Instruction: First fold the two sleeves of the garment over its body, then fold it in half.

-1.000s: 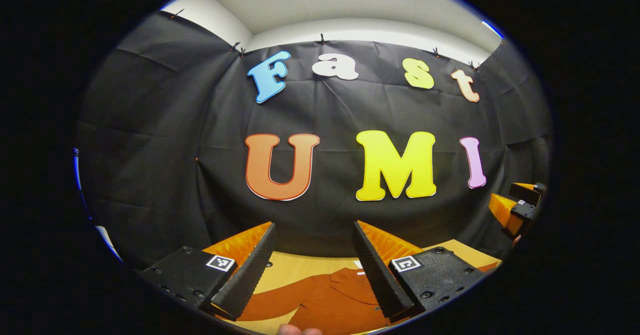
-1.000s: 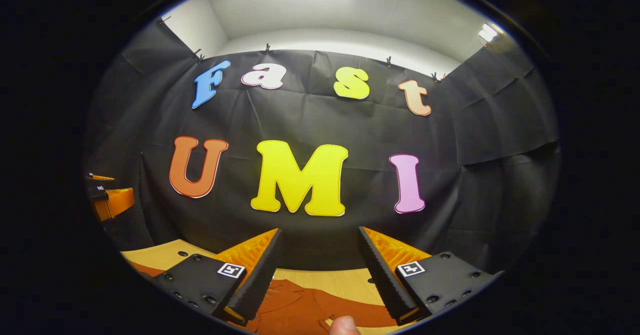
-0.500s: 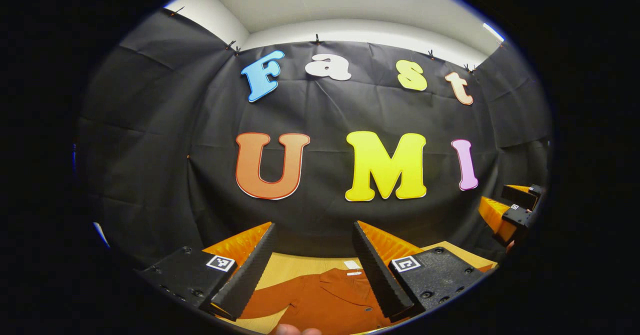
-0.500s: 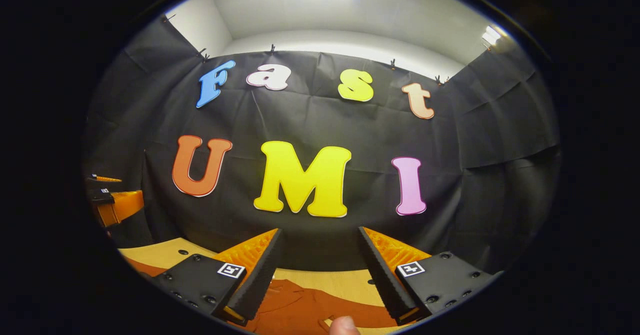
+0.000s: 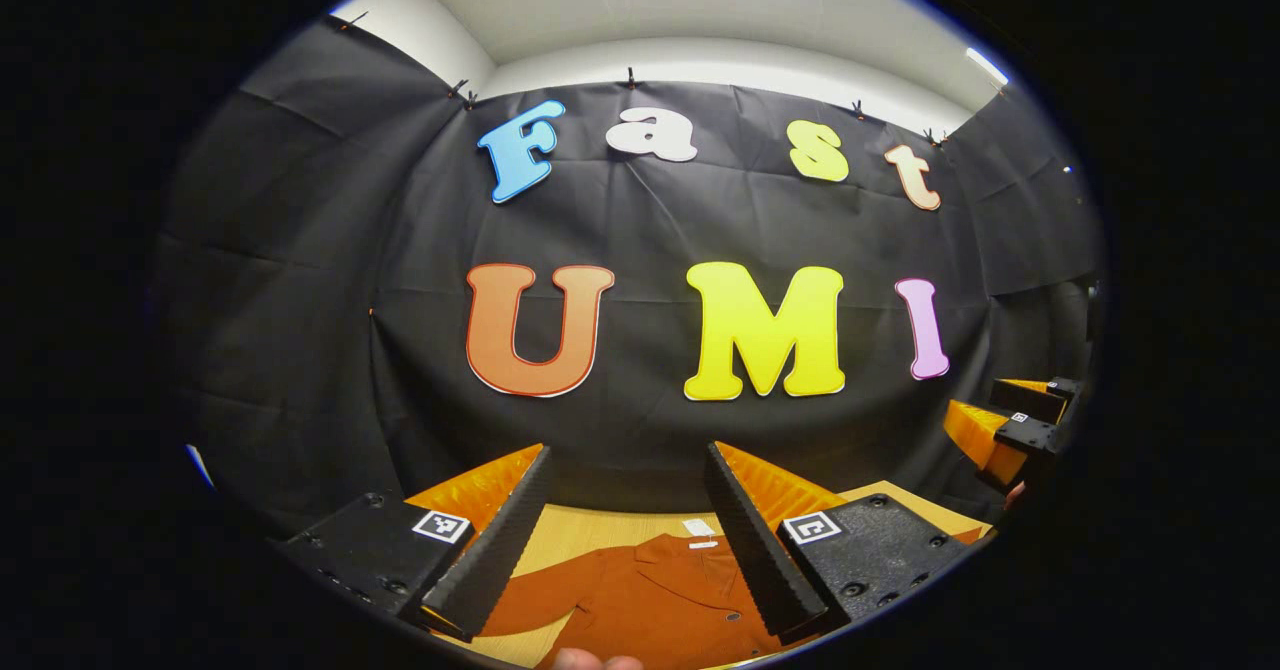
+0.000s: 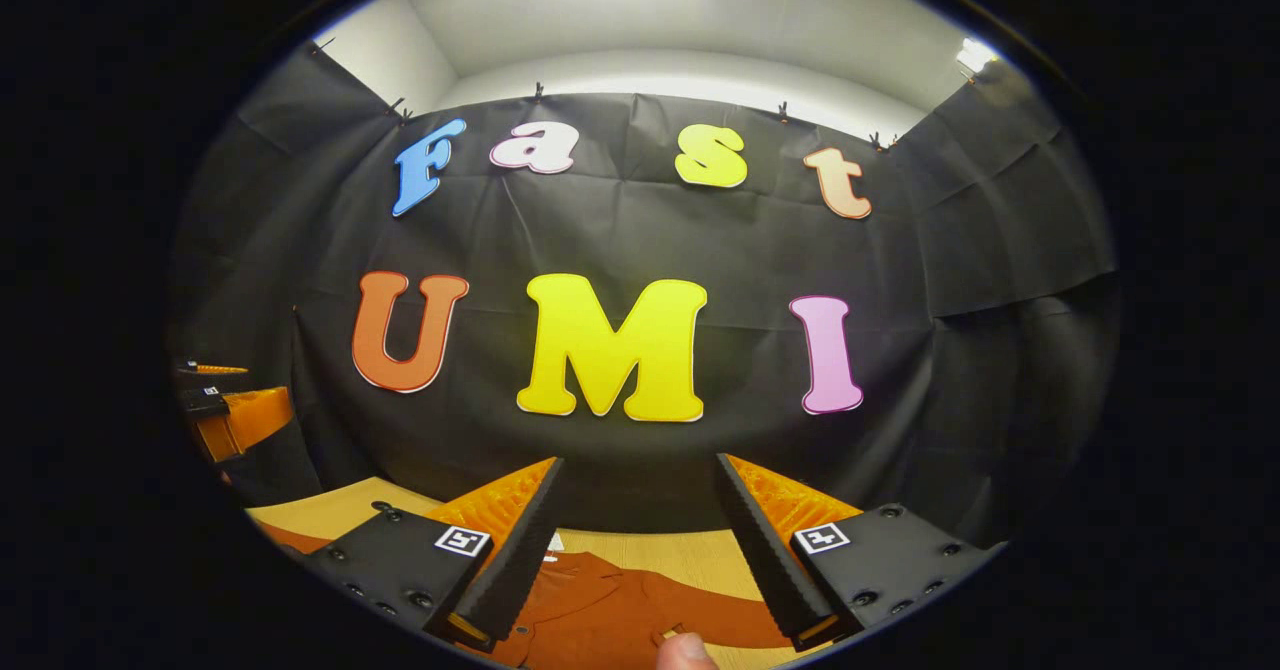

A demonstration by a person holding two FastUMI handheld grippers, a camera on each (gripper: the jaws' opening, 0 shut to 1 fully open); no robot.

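A rust-orange collared garment (image 5: 650,600) lies spread flat on the light wooden table (image 5: 590,530), with one sleeve reaching left. In the left gripper view my left gripper (image 5: 625,465) hangs above it, open, with nothing between its fingers. The right gripper view shows the same garment (image 6: 610,610) with a sleeve running right, and my right gripper (image 6: 635,475) open and held above it. Each gripper is also seen from the other's view: the right gripper (image 5: 1015,430) at the right edge, the left gripper (image 6: 225,410) at the left edge.
The black booth wall stands just behind the table's far edge. A fingertip (image 6: 685,650) of the person shows at the bottom of the right gripper view, and another fingertip (image 5: 595,660) at the bottom of the left gripper view.
Both views have tipped down slightly, so more of the garment and its collar shows between the fingers. Both grippers stayed open.
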